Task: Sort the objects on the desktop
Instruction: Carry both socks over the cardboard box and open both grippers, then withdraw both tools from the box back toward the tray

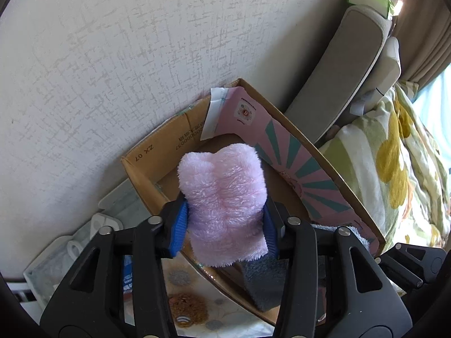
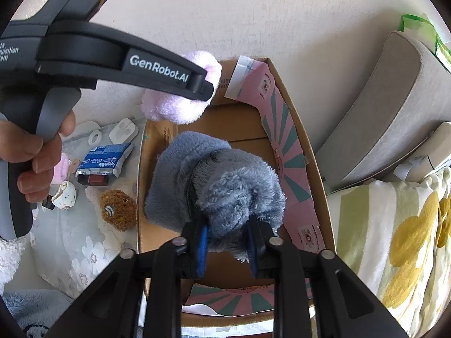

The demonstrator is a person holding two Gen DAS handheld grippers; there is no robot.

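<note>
My left gripper [image 1: 225,225] is shut on a fluffy pink cloth [image 1: 224,200] and holds it over the open cardboard box [image 1: 141,163]. In the right wrist view the same pink cloth [image 2: 180,107] hangs from the left gripper [image 2: 197,84] above the box's far left corner. My right gripper [image 2: 228,245] is shut on a fluffy grey cloth [image 2: 214,180] and holds it over the box [image 2: 318,186]. A strip of the grey cloth [image 1: 265,284] shows low in the left wrist view.
The box has a pink and teal printed liner [image 2: 293,152]. Left of it lie a blue packet [image 2: 104,160], a brown plush toy [image 2: 118,208], white earbud case [image 2: 124,131] and small items on a floral cloth. A grey cushion [image 2: 389,107] and flowered bedding [image 2: 394,239] are right.
</note>
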